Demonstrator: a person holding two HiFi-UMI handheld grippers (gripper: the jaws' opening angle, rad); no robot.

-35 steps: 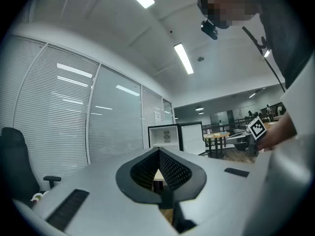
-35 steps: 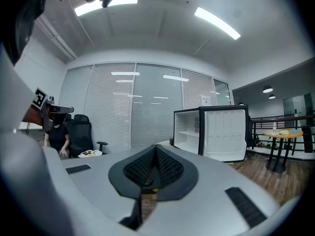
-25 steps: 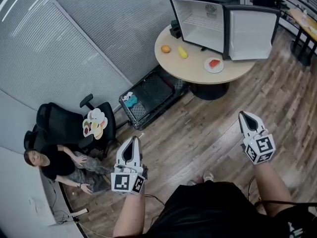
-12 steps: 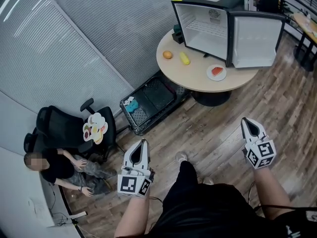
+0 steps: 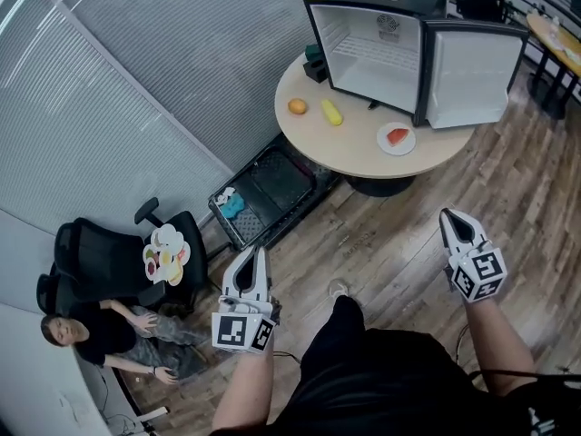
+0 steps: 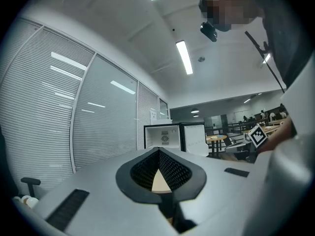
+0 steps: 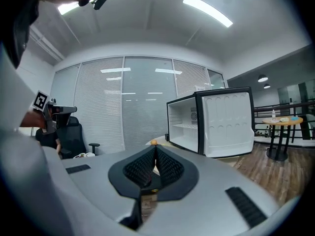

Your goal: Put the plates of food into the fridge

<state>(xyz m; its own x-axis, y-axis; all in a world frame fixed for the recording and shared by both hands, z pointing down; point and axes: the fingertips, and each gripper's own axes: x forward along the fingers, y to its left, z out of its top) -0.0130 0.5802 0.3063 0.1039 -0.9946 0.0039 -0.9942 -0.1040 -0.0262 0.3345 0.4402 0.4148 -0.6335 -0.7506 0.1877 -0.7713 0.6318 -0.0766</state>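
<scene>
The nearest plate (image 5: 396,138), carrying a red piece of food, sits on the round table (image 5: 345,148) in the upper right of the head view, just in front of the fridge (image 5: 377,48). The fridge stands on the same table with its door (image 5: 467,73) swung fully open and its white interior empty. An orange fruit (image 5: 297,106) and a yellow item (image 5: 331,112) lie further left on the tabletop, apart from the plate. A second group of plates with food (image 5: 165,252) rests on a black office chair (image 5: 100,257) at the lower left.

Both tools are well short of the table. The left gripper (image 5: 259,254) and the right gripper (image 5: 449,218) hang over the wood floor, jaws pressed together with nothing between them.

Judged step: approach, before any pickup. The next move calls for closing in on the table, parting the right jaws, and taking the plate by its rim, level, to keep the food in place.
</scene>
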